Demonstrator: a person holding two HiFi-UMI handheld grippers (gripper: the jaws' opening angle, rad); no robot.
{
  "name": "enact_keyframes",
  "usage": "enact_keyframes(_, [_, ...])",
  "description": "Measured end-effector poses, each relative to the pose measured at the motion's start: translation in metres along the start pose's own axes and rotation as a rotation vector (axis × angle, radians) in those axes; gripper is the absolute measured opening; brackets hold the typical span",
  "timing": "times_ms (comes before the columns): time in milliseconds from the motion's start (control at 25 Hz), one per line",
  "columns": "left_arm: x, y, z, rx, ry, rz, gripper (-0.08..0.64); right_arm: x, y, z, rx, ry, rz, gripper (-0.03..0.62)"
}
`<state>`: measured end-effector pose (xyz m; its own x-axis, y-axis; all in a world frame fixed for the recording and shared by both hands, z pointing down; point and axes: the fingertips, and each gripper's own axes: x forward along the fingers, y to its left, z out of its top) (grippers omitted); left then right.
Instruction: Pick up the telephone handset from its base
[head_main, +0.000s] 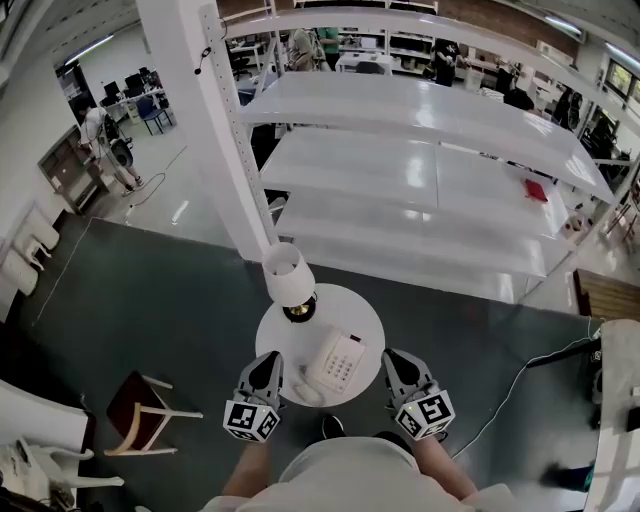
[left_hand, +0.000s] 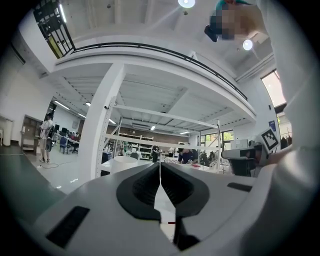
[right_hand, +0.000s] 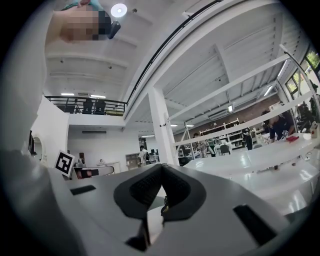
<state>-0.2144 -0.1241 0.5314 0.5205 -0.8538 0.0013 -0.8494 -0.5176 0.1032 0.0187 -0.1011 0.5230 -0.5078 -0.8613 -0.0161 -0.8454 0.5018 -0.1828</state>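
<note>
A white telephone with a keypad sits on a small round white table in the head view. Its handset rests on the base along the left side. My left gripper hangs at the table's left edge, jaws shut and empty, pointing level. My right gripper is at the table's right edge, also shut on nothing. In the left gripper view the left gripper shows jaws meeting at the tip. The right gripper looks the same in its own view. Neither gripper touches the phone.
A lamp with a white shade stands at the table's far side. Behind it are a white pillar and long white shelves. A chair with a dark red seat is left of the table. A cable runs across the floor on the right.
</note>
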Motion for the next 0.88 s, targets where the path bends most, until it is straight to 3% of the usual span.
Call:
enact_keyframes(360, [0.034, -0.002, -0.009, -0.031, 0.026, -0.009, 0.021, 0.01, -0.025, 0.001, 0.002, 0.024, -0.008, 0.009])
enact_keyframes(880, [0.065, -0.028, -0.005, -0.065, 0.023, 0.037, 0.021, 0.019, -0.054, 0.015, -0.006, 0.06, 0.091, 0.009])
